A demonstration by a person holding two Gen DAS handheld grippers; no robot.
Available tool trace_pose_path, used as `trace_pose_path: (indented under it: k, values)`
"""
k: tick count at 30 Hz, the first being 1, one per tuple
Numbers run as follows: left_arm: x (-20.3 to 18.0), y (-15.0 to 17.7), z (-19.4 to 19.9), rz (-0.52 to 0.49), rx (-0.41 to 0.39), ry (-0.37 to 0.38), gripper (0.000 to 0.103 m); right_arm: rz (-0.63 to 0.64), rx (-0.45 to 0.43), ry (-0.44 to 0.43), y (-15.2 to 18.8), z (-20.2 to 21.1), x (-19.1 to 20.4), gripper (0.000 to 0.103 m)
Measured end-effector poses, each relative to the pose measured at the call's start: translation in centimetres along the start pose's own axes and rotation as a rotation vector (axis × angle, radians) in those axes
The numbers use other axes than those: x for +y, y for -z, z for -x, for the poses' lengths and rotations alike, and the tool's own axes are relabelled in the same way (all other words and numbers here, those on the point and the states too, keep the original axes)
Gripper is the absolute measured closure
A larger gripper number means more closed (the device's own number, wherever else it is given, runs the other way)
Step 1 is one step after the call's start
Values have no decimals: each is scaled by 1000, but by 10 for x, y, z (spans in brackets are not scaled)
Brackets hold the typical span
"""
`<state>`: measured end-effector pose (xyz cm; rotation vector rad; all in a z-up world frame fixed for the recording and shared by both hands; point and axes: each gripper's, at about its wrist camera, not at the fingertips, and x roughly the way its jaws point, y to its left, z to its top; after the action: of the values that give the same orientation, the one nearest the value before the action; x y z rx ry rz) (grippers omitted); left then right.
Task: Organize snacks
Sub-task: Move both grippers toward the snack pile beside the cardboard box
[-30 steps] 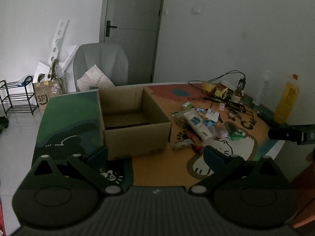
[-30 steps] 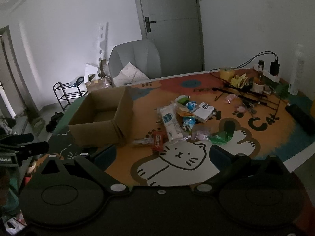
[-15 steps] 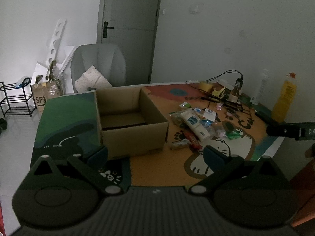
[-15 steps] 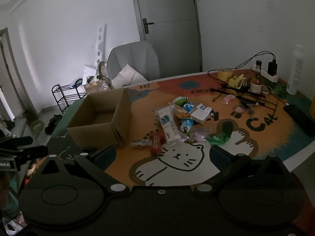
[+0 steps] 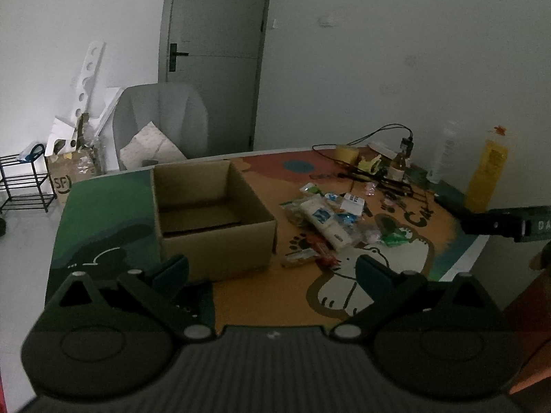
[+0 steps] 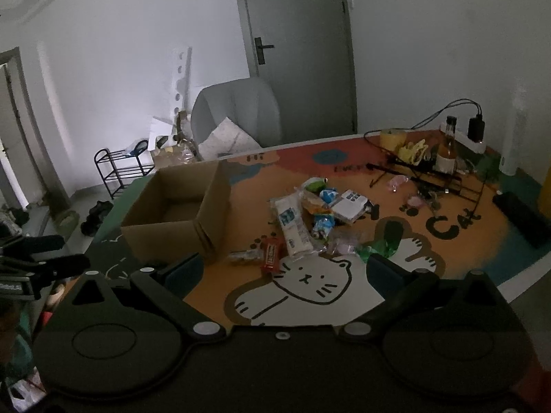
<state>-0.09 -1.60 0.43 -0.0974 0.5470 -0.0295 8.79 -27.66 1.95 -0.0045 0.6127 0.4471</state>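
While both the left gripper (image 5: pixel 272 268) and right gripper (image 6: pixel 282 268) are held wide apart and empty, no snack has been collected; the snack pile (image 6: pixel 310 220) at frame centre must be approached, the cardboard box (image 6: pixel 179 213) being unfilled.

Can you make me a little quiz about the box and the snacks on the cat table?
1. True or false: the cardboard box already has snacks inside.
2. Which snack lies nearest the right gripper? A. the red snack bar B. the long white packet C. the green wrapper
3. Fill in: both the left gripper and the right one are ____ and hold nothing.

Key: 1. False, the part of its inside that shows is bare. 2. A. 3. open.
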Motion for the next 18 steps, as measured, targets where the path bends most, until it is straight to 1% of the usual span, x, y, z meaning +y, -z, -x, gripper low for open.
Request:
trace_pose_path:
  k: [7, 18]
  values:
    - [-2, -5, 4, 3, -18, -1, 1, 5, -1, 10, 0, -2, 2, 0]
    - [-3, -5, 3, -2, -14, 11, 1, -8, -7, 19, 3, -2, -1, 0]
